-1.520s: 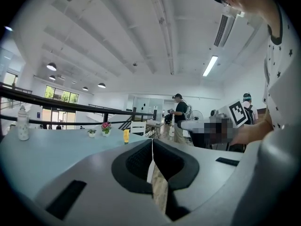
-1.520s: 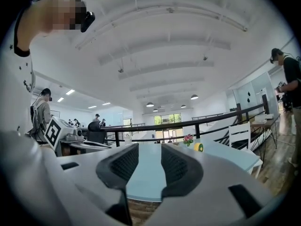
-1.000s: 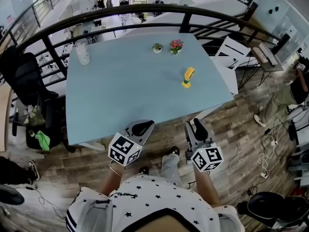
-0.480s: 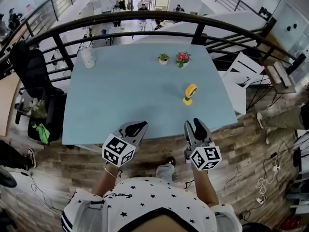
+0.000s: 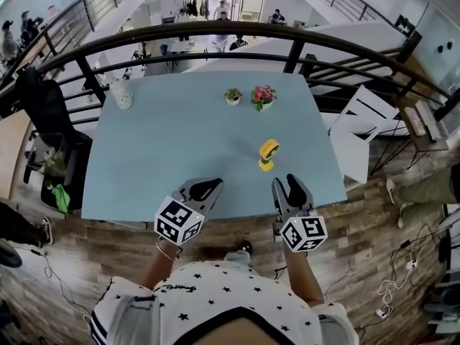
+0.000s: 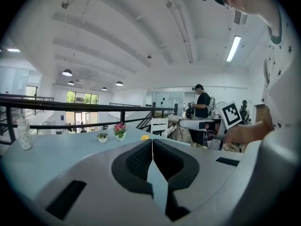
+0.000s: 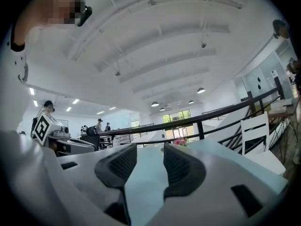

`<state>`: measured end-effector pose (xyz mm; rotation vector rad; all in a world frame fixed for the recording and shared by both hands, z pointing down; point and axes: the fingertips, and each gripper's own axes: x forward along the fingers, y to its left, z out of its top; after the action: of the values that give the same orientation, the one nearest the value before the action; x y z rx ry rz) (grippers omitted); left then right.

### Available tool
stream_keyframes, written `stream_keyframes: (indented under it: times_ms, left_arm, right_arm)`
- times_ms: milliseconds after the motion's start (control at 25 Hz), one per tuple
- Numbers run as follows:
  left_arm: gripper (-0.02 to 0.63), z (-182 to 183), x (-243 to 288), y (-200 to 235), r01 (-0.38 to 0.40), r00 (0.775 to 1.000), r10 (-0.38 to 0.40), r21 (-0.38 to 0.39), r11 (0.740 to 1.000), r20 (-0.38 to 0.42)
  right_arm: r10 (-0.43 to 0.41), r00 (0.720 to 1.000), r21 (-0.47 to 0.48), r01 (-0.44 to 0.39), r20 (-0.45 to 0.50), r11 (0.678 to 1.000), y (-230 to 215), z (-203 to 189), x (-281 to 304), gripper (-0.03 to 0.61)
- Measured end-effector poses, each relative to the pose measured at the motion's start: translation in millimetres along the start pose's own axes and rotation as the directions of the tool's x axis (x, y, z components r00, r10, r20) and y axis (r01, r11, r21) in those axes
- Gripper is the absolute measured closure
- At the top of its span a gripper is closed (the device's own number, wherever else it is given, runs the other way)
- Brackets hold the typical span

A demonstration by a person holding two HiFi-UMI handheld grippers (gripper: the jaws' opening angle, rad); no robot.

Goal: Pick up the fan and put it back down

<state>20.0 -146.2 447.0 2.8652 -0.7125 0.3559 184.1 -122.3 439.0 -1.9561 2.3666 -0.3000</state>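
Fan (image 5: 268, 153), small and yellow, stands up on the blue table (image 5: 165, 149), and no jaws touch it.

The left gripper (image 5: 205, 187) has its jaws pressed together with nothing in them. In the left gripper view the two dark pads (image 6: 136, 159) meet at the tips. The right gripper (image 5: 287, 184) has its jaws apart and they are opening. Only bare table top shows between them.

Both grippers are held out in front of the person's body, side by side, on the person's side of the fan and apart from it. The left one tips down a little and leans toward the fan. The right one points about level, with the fan just ahead of it. Each has a marker cube (image 5: 180, 221) at its back end, by the hand.

The table's near edge runs under the jaw tips, between the fan and the person. From that edge up to the fan the table top is bare, and there is a wide bare part to the left of the fan too. The fan is closer to the right edge than to the left one.

Past the fan, near the far edge, sit pink flowers (image 5: 264, 97) and a small green plant (image 5: 233, 95). A white bottle (image 5: 121, 94) stands far left of the fan, at the far corner. A dark railing (image 5: 215, 31) curves behind the far edge. A white chair (image 5: 359, 117) is to the right of the fan, off the table.
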Motion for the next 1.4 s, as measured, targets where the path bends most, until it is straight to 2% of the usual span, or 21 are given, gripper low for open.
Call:
stream_keyframes:
  times_ms: [160,360,720,1040,1400]
  left_arm:
    - [0.584,6.2,19.7,-4.7,-0.034,0.999,0.034,0.0,0.999,-0.005]
    - [0.584,5.1,31.8,-2.8,-0.112,0.993,0.112,-0.017,0.994,-0.021]
    - [0.584,1.9,44.4,-5.1,-0.201,0.979,0.2,-0.019,0.979,-0.044]
    - [0.584,-3.4,40.9,13.2,-0.276,0.96,0.273,-0.048,0.96,-0.055]
    - [0.584,-1.2,55.6,51.1,-0.269,0.961,0.265,-0.046,0.962,-0.075]
  right_arm:
    - [0.03,0.999,0.009,-0.03,-0.022,1.0,-23.4,-6.0,10.8,0.417]
    - [0.081,0.994,0.024,-0.08,-0.068,0.997,-44.5,-22.5,26.5,0.408]
    - [0.159,0.978,0.027,-0.157,-0.133,0.987,-60.0,-52.9,54.4,0.39]
    - [0.138,0.969,-0.014,-0.144,-0.206,0.99,-76.8,-81.9,70.1,0.371]
    - [0.075,0.944,-0.084,-0.107,-0.321,0.991,-96.4,-124.8,94.4,0.351]
